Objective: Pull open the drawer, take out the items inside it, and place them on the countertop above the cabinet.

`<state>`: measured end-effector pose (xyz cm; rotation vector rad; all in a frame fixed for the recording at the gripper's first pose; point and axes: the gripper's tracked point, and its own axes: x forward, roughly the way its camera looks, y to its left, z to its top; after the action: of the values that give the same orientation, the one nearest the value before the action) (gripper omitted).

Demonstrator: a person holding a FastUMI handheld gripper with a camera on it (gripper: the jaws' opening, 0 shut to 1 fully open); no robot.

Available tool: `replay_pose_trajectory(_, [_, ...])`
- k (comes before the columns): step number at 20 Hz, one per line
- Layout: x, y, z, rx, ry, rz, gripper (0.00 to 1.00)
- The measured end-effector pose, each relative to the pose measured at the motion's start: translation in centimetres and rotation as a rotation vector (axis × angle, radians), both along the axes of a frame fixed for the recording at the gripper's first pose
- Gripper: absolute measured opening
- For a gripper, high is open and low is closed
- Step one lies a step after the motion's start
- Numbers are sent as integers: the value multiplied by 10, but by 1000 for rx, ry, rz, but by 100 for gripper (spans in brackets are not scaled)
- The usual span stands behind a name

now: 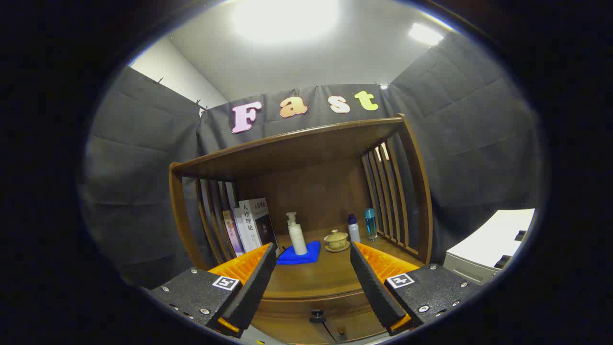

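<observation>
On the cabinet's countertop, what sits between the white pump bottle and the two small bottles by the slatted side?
In the gripper view, a lidded beige ceramic cup on its saucer sits there, beyond the open claw.

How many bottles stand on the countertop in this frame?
3: a white pump bottle on the blue cloth, and two small bottles by the right slats. The open hand-held gripper holds nothing. Others may be hidden.

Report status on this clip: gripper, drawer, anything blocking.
Gripper open, holding nothing. Drawer knob low between the fingers, untouched; drawer looks shut. Pump bottle on blue cloth already on countertop; path to knob clear.
</observation>
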<state>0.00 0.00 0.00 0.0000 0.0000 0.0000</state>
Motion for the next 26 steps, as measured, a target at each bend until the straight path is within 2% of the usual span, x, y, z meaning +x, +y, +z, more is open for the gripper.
replay_pose_trajectory(5, [1, 4, -6, 30, 11, 14, 96])
replay_pose_trajectory(13, [3, -4, -6, 8, 11, -6, 96])
replay_pose_trajectory(22, [4, 4, -13, -67, 30, 6, 95])
replay_pose_trajectory(26, [10, 6, -7, -156, 7, -4, 95])
